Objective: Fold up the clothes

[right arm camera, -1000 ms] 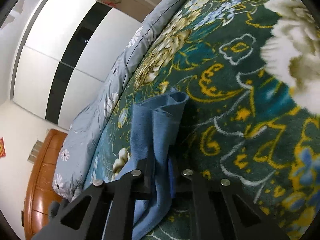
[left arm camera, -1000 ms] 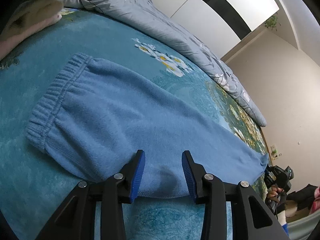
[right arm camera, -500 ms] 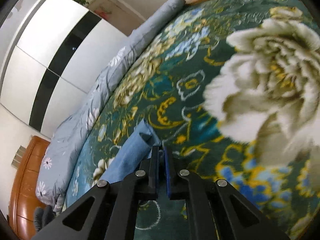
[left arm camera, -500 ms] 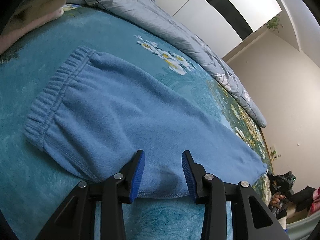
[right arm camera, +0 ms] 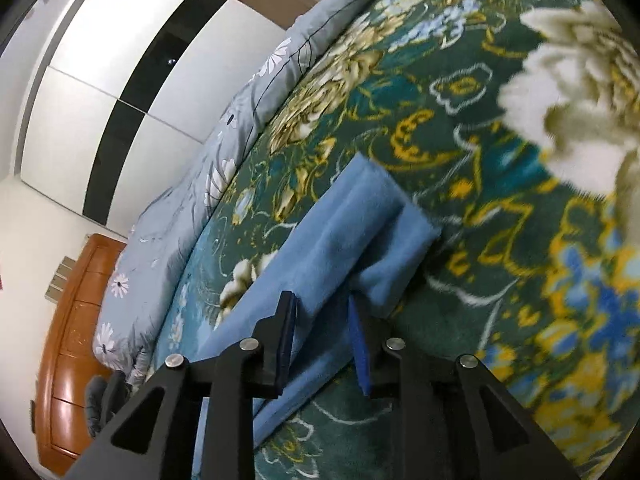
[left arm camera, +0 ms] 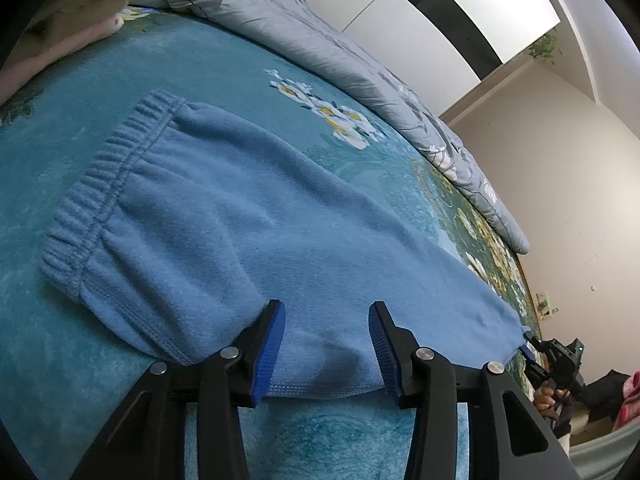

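Blue fleece trousers point(left arm camera: 256, 240) lie flat on the teal flowered blanket point(left arm camera: 224, 72), waistband at the left, legs running right. My left gripper point(left arm camera: 326, 334) is open, its blue pads either side of the trousers' near edge, holding nothing. In the right wrist view the leg cuffs point(right arm camera: 368, 220) lie on the blanket's dark green part. My right gripper point(right arm camera: 322, 328) is open over the leg cloth just short of the cuffs, the cloth lying loose between the pads. The right gripper point(left arm camera: 536, 348) also shows at the leg end in the left wrist view.
A grey flowered quilt point(left arm camera: 328, 36) is bunched along the far side of the bed. White and black wardrobe doors point(right arm camera: 120, 64) stand behind it. A wooden headboard point(right arm camera: 72, 344) is at the left. A cream cloth point(left arm camera: 68, 20) lies at the top left.
My right gripper was shut on the leg cuff and has opened; the cuffs now lie on the blanket. My left gripper has stayed open at the trousers' near edge.
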`<state>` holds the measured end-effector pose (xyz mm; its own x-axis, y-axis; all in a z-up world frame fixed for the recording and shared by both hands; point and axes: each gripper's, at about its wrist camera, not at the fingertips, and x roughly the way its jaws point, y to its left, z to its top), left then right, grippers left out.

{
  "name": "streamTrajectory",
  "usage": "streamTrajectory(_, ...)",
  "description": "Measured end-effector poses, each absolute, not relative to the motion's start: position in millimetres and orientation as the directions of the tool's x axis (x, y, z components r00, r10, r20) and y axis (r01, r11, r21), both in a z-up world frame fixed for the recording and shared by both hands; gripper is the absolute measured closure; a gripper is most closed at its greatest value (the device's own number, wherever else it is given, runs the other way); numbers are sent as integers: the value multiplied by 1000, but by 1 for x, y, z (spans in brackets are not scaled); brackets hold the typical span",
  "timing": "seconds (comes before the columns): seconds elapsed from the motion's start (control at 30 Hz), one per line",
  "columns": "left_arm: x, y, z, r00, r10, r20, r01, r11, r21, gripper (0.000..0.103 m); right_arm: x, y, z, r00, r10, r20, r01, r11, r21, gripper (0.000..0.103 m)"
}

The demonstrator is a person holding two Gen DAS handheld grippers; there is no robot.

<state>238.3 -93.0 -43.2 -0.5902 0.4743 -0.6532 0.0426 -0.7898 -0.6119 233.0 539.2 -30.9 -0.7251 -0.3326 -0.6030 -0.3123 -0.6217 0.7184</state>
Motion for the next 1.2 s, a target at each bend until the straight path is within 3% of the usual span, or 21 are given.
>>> streamTrajectory(0.1, 238, -93, -43, -590, 476, -652, 41, -788, -614, 55, 227, 535, -28, -741, -336, -581, -301, -608, 735, 75)
streamTrajectory(0.17, 238, -93, -42, -589, 478, -651, 40, -787, -615, 55, 226, 535, -21, -762, -328, -559, -286, -604, 744, 98)
streamTrajectory(0.2, 238, -93, -42, -590, 479, -650, 40, -787, -616, 55, 224, 535, -16, -769, -320, -553, -280, -608, 743, 100)
streamTrajectory(0.37, 238, -93, -43, -589, 485, -646, 36, -783, -621, 55, 235, 527, 22, -822, -299, -484, -148, -708, 690, 100)
streamTrajectory(0.53, 237, -94, -43, -585, 493, -644, 33, -779, -626, 55, 240, 545, -22, -747, -281, -602, -268, -701, 660, 100)
streamTrajectory(0.8, 238, -94, -43, -582, 493, -647, 37, -779, -626, 55, 247, 570, -38, -750, -247, -614, -350, -639, 685, 100)
streamTrajectory(0.9, 239, -93, -43, -581, 491, -650, 38, -781, -624, 55, 252, 576, -34, -738, -161, -655, -406, -670, 622, 100)
streamTrajectory(0.97, 238, -93, -43, -581, 491, -649, 36, -781, -623, 54, 259, 585, -31, -742, -125, -658, -433, -660, 614, 95)
streamTrajectory(1.07, 238, -93, -43, -581, 492, -649, 36, -781, -624, 54, 267, 596, -34, -781, -190, -595, -397, -584, 708, 95)
streamTrajectory(1.13, 238, -93, -42, -581, 490, -650, 37, -782, -623, 54, 268, 598, -35, -794, -213, -569, -381, -555, 739, 75)
streamTrajectory(1.2, 240, -94, -39, -583, 485, -652, 40, -784, -620, 53, 263, 595, -39, -801, -241, -549, -366, -529, 766, 63)
